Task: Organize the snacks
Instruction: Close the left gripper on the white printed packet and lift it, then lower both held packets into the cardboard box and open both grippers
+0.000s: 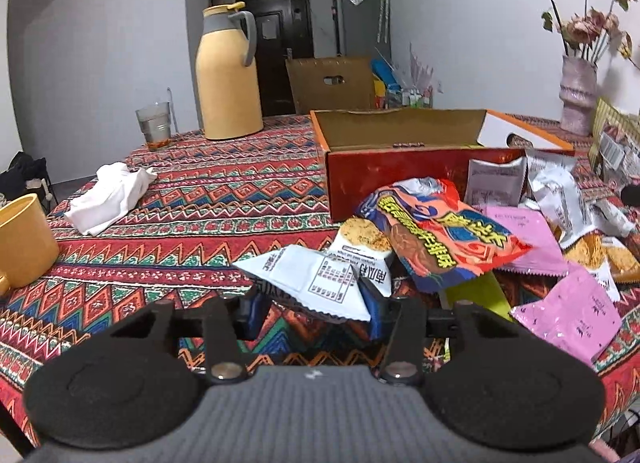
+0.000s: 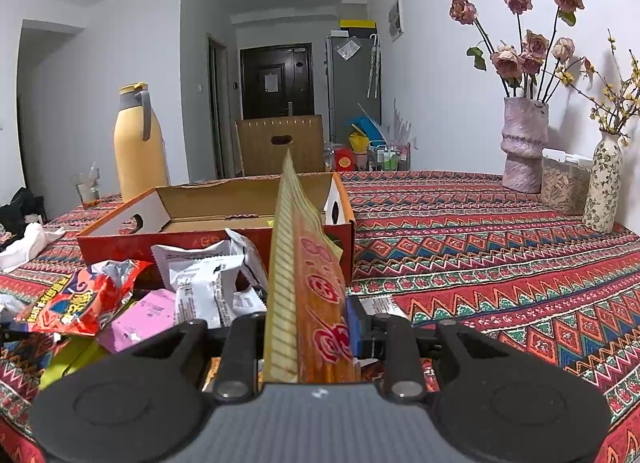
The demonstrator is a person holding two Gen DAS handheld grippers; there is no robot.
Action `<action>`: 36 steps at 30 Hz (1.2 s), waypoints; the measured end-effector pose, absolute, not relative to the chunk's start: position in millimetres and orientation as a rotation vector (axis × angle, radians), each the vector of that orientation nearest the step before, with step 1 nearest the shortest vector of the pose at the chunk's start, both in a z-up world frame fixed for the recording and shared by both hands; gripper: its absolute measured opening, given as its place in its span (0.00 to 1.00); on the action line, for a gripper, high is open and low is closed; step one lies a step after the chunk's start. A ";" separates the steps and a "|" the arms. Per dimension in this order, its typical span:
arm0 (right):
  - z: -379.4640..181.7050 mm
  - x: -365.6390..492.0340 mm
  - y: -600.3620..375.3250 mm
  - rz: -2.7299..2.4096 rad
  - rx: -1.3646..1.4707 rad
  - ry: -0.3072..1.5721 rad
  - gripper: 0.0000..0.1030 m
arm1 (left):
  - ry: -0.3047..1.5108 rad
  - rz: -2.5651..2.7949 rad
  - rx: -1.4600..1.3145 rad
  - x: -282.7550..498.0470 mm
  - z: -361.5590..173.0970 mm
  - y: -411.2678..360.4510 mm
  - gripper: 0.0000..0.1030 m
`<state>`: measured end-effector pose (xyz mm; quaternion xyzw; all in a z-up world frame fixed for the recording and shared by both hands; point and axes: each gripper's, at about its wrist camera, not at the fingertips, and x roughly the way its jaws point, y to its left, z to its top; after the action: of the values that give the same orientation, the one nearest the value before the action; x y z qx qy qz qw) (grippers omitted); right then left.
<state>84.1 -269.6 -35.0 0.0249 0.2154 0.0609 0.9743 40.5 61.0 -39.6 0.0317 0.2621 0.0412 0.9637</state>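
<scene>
A pile of snack packets lies on the patterned tablecloth in front of an open red cardboard box (image 1: 400,179), which also shows in the right wrist view (image 2: 216,237). My left gripper (image 1: 316,313) is open around a white snack packet (image 1: 316,283) that lies between its fingers. A red and blue noodle packet (image 1: 436,235) and pink packets (image 1: 568,319) lie to its right. My right gripper (image 2: 308,327) is shut on a tall orange and yellow striped packet (image 2: 308,283), held upright in front of the box. White packets (image 2: 204,279) and a pink one (image 2: 140,319) lie to its left.
A yellow thermos (image 1: 228,75), a glass (image 1: 154,125), a white cloth (image 1: 112,195) and a yellow mug (image 1: 22,239) stand on the left. Two flower vases (image 2: 524,143) (image 2: 604,183) and a clear jar (image 2: 564,183) stand by the right wall. A chair back (image 2: 280,143) stands behind the table.
</scene>
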 end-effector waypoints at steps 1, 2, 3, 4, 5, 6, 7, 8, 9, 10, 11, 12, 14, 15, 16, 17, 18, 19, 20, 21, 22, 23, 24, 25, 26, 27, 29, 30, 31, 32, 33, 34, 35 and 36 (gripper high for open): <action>-34.8 83.5 -269.6 0.124 0.050 0.432 0.24 | 0.526 0.094 0.059 40.3 -38.8 61.3 0.46; -34.6 82.8 -269.8 0.125 0.052 0.430 0.24 | 0.520 0.102 0.052 39.6 -37.6 61.9 0.46; -34.3 82.3 -269.9 0.125 0.052 0.429 0.24 | 0.515 0.107 0.044 38.9 -36.3 62.2 0.46; -34.1 82.0 -270.3 0.126 0.053 0.428 0.24 | 0.507 0.113 0.035 38.0 -34.1 62.6 0.46; -33.8 81.2 -270.6 0.127 0.054 0.425 0.24 | 0.498 0.117 0.030 36.8 -31.7 62.5 0.46; -33.3 80.5 -270.9 0.127 0.054 0.423 0.24 | 0.489 0.119 0.027 35.6 -29.5 62.8 0.46; -32.8 79.7 -271.0 0.129 0.055 0.420 0.24 | 0.478 0.122 0.026 34.8 -26.2 62.2 0.46; -32.2 79.3 -271.0 0.130 0.056 0.419 0.24 | 0.467 0.126 0.025 34.5 -23.2 61.5 0.46; -31.6 78.8 -271.1 0.132 0.057 0.416 0.24 | 0.459 0.128 0.026 34.7 -21.0 60.7 0.46; -31.0 78.1 -270.9 0.134 0.057 0.413 0.24 | 0.449 0.132 0.025 34.9 -17.6 60.0 0.46; -30.2 77.7 -270.5 0.136 0.058 0.411 0.24 | 0.441 0.135 0.022 35.2 -14.8 59.6 0.46; -29.7 77.5 -270.2 0.138 0.058 0.409 0.24 | 0.434 0.137 0.017 35.7 -12.2 59.4 0.46; -28.8 77.4 -269.5 0.143 0.060 0.406 0.24 | 0.422 0.134 0.011 36.4 -7.6 58.3 0.46; -28.4 77.5 -269.2 0.145 0.060 0.404 0.24 | 0.417 0.131 0.011 36.9 -5.7 57.3 0.46; -27.9 77.7 -268.9 0.147 0.061 0.402 0.24 | 0.413 0.129 0.012 37.4 -4.2 56.3 0.46; -27.5 77.7 -268.5 0.149 0.061 0.400 0.24 | 0.407 0.127 0.011 38.7 -1.7 55.0 0.46; -26.7 78.8 -268.4 0.151 0.060 0.398 0.24 | 0.402 0.125 0.010 40.0 0.4 54.0 0.46; -25.7 79.4 -267.7 0.153 0.060 0.393 0.24 | 0.396 0.123 0.009 41.6 3.0 52.8 0.46; -24.5 80.2 -267.0 0.155 0.060 0.389 0.24 | 0.388 0.121 0.009 43.1 5.3 51.7 0.46; -23.5 81.1 -266.2 0.158 0.060 0.386 0.24 | 0.379 0.120 0.011 45.0 7.9 50.3 0.46; -22.6 81.9 -265.3 0.161 0.061 0.382 0.24 | 0.371 0.121 0.014 47.1 10.4 48.8 0.46; -21.7 82.8 -264.3 0.165 0.062 0.379 0.24 | 0.364 0.121 0.016 49.3 12.6 47.6 0.46; -20.7 84.0 -263.2 0.168 0.062 0.376 0.24 | 0.360 0.120 0.016 51.3 14.2 46.7 0.46; -19.9 85.2 -262.3 0.170 0.063 0.372 0.24 | 0.355 0.120 0.017 54.5 16.8 45.6 0.46; -18.8 86.4 -261.1 0.172 0.063 0.369 0.24 | 0.350 0.120 0.016 57.5 19.2 45.2 0.46; -17.6 88.3 -260.3 0.174 0.064 0.364 0.24 | 0.344 0.118 0.014 61.0 22.0 44.3 0.46; -15.1 92.3 -257.6 0.177 0.064 0.354 0.24 | 0.330 0.117 0.011 67.6 27.6 43.0 0.46; -13.7 94.8 -256.3 0.179 0.064 0.348 0.24 | 0.323 0.116 0.008 71.6 30.6 42.4 0.46; -12.1 97.7 -255.1 0.182 0.063 0.343 0.24 | 0.319 0.115 0.003 75.3 32.9 42.4 0.46; -10.6 100.8 -254.1 0.184 0.063 0.338 0.24 | 0.315 0.112 -0.004 80.3 36.1 42.1 0.46; -9.1 104.2 -253.0 0.187 0.063 0.334 0.24 | 0.309 0.112 -0.005 84.5 38.9 41.1 0.46; -7.8 107.5 -251.6 0.190 0.062 0.329 0.24 | 0.301 0.113 -0.003 88.7 41.8 39.7 0.46; -5.9 111.2 -250.1 0.193 0.060 0.323 0.24 | 0.295 0.113 -0.001 92.4 44.7 38.6 0.46; -3.6 115.2 -248.4 0.196 0.059 0.316 0.24 | 0.290 0.114 0.000 97.1 47.8 37.3 0.46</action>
<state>115.2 -248.4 -3.6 0.0291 0.1571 0.0973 0.9823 97.1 37.3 47.8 -0.0002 0.1445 0.0567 0.9879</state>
